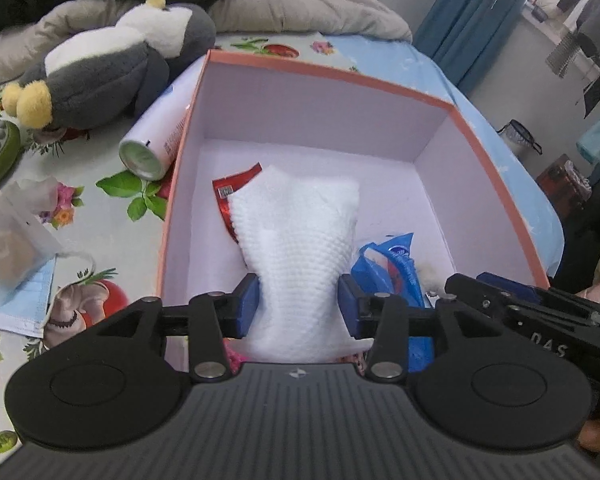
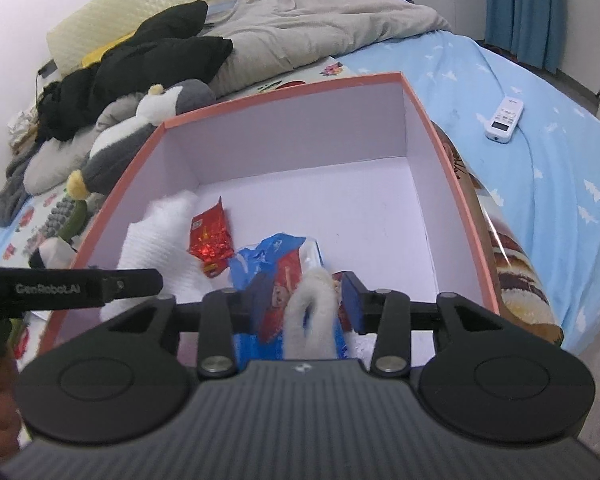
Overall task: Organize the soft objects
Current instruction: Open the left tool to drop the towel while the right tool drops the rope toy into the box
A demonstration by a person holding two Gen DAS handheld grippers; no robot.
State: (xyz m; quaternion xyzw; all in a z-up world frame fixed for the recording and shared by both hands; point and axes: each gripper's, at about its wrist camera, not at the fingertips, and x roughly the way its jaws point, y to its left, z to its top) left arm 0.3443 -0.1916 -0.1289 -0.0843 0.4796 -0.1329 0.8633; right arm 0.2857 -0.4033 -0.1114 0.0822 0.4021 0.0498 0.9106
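A pink-rimmed box (image 1: 340, 76) (image 2: 280, 90) with white walls sits on the bed. Inside it lie a white knitted towel (image 1: 296, 232) (image 2: 160, 240), a red packet (image 1: 228, 192) (image 2: 212, 236) and a blue packet (image 1: 392, 264) (image 2: 276, 256). My left gripper (image 1: 298, 306) hangs over the box's near edge, open, with the towel's near end loose between its blue pads. My right gripper (image 2: 306, 304) is open over the blue packet. A white fluffy item (image 2: 312, 316) lies between its fingers, with a gap on its left side.
A grey and white penguin plush (image 1: 112, 68) (image 2: 140, 132) lies left of the box beside a white can (image 1: 156, 140). A pouch (image 1: 12, 236) and a blue face mask (image 1: 16, 300) lie nearer left. A remote (image 2: 504, 118) rests on the blue sheet at right. Bedding is piled behind.
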